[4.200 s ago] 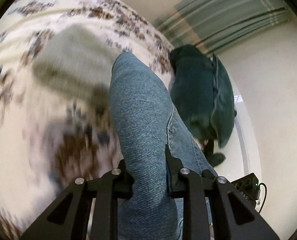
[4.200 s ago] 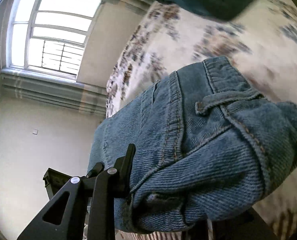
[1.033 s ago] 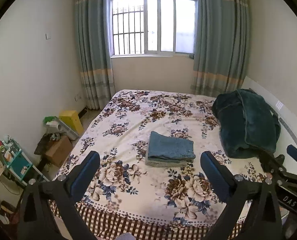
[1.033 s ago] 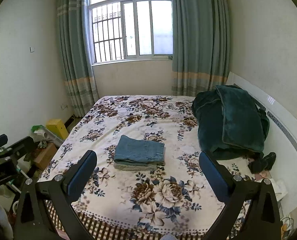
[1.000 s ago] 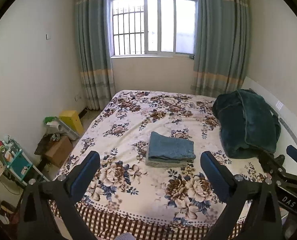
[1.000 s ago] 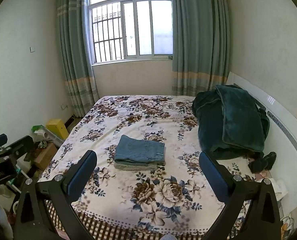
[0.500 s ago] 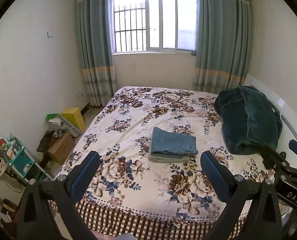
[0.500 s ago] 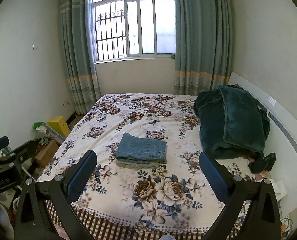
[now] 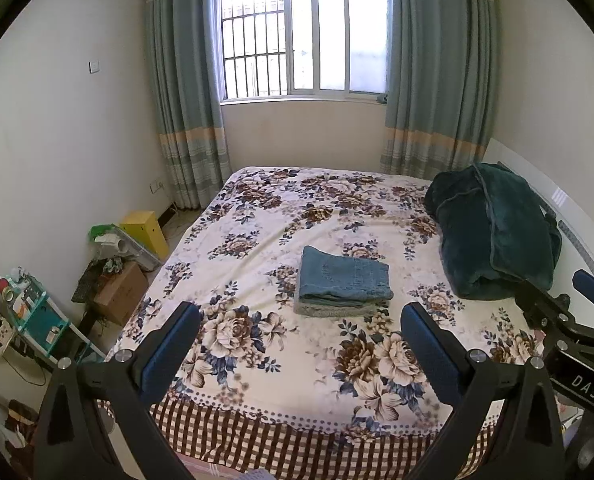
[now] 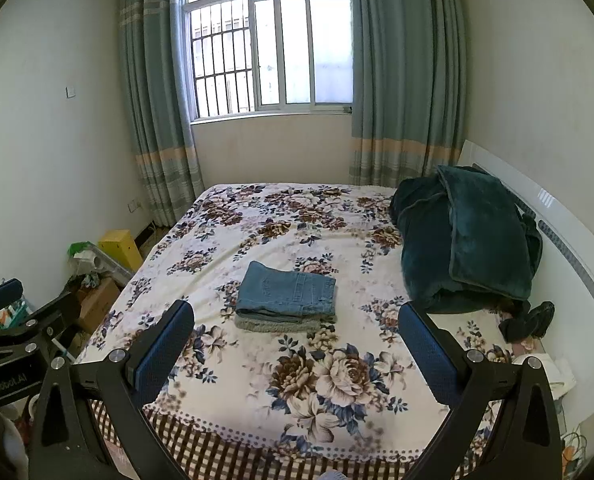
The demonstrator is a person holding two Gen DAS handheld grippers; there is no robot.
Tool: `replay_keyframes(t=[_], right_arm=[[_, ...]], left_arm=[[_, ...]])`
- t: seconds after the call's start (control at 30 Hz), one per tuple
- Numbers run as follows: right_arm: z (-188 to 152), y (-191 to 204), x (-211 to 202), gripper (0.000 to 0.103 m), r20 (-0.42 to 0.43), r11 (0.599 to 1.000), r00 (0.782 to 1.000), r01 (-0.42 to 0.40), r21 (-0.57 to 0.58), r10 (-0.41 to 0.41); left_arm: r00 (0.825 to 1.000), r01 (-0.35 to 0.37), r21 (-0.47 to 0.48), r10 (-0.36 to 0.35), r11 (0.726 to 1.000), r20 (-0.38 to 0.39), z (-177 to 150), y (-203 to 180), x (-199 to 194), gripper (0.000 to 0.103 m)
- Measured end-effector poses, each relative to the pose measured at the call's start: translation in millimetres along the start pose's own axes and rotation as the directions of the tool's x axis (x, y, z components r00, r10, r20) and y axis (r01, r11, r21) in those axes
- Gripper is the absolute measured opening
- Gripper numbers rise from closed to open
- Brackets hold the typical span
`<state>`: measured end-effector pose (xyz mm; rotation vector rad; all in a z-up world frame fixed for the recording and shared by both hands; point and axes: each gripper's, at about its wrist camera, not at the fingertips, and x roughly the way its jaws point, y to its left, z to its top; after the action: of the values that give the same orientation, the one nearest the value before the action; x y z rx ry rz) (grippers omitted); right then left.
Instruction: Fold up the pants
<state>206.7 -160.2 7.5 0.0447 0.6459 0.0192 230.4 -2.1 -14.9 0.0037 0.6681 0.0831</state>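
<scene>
Blue denim pants folded into neat rectangle, lying mid floral-sheet bed atop folded grey-green garment. Left claw + right claw both spread wide, empty, well back from bed foot. Task looks done; nothing left to fold afaict

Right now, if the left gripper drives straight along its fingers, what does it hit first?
Likely the floral bedspread behind the folded jeans. The left gripper is open and empty, held back off the bed's near edge. Its view centres just past the jeans, so the way looks free until there; depth is unclear.
</scene>
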Motion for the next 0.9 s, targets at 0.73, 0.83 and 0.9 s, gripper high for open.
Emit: replay_keyframes(t=[0.73,0.83,0.9], right_arm=[[-5.4,8.6,-4.3,0.103,0.008,1.0,1.0,0.009,0.001,-0.009],[-5.7,8.4,-3.8,0.103,0.009,1.0,1.0,0.008,0.001,-0.008],[-5.2,9.9,-5.7,0.103,0.011,1.0,1.0,0.008,0.003,-0.008]], left_arm=[[1.0,0.008,-0.003,-0.008,1.0,0.007,0.5,4.6,-3.4,0.103],[1.0,0.008,-0.005,-0.008,1.0,0.007,0.9,6.1,-3.6,0.103],[1.0,0.008,-0.004,-0.008,1.0,0.007,1.1,6.4,-4.4,0.103]])
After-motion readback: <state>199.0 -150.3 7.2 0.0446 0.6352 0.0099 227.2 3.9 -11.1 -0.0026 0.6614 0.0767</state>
